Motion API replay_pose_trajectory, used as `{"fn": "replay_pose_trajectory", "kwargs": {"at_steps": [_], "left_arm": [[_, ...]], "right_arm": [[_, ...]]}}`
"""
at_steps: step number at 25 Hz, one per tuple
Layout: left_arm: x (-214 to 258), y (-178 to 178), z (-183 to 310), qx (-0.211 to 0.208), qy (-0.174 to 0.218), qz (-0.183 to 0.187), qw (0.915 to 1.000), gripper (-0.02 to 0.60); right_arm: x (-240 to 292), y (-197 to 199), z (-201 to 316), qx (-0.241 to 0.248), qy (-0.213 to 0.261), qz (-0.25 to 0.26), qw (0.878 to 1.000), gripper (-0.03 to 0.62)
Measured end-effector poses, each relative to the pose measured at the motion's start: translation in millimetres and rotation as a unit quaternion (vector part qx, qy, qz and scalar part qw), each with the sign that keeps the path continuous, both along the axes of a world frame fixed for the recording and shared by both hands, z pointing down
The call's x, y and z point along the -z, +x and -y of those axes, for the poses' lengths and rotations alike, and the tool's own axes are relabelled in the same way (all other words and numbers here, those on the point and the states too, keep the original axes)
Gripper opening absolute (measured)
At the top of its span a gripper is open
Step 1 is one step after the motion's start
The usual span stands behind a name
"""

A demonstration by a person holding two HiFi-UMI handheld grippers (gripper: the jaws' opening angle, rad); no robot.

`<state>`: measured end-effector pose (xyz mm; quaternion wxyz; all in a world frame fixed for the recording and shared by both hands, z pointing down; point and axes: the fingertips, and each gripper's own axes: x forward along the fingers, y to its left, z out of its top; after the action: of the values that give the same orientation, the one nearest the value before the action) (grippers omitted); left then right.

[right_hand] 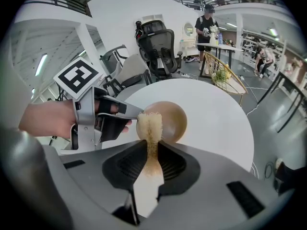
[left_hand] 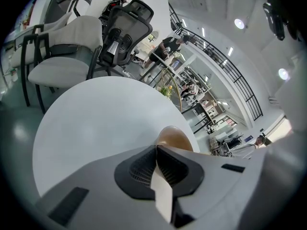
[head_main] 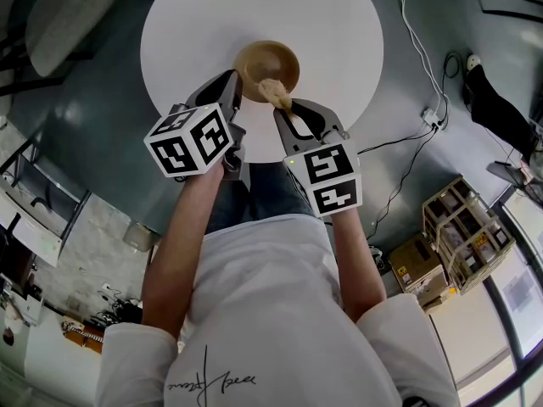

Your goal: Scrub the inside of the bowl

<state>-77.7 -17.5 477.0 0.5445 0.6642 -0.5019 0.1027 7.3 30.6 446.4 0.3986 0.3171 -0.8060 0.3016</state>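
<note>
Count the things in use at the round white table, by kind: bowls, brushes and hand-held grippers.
Wooden bowl: 1
Brush: 1
Hand-held gripper: 2, the left hand-held gripper and the right hand-held gripper
Total: 4

1. Bright, even indoor light; the white desk [head_main: 254, 15] nearly blows out at 12 o'clock in the head view.
2. Round ceiling lamps [left_hand: 238, 23] glare at 1 to 2 o'clock in the left gripper view.
3. Both gripper views are fisheye: black corners, straight lines bowed at the rim.
4. The jaws at 6 o'clock are soft; the bowl [right_hand: 170, 119] beyond is sharper.
5. Shadows are faint and soft-edged.
</note>
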Motion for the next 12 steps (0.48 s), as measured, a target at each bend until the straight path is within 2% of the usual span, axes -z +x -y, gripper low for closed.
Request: {"fn": "replay_pose_trajectory", "kwargs": {"at_steps": [12], "left_arm": [[0.5, 0.5, 0.7, 0.004, 0.000, 0.001, 1.0000, 0.012]], "right_arm": [[0.0, -11.1, -3.4, 0.002, -0.008, 0.016, 1.000, 0.087]]}}
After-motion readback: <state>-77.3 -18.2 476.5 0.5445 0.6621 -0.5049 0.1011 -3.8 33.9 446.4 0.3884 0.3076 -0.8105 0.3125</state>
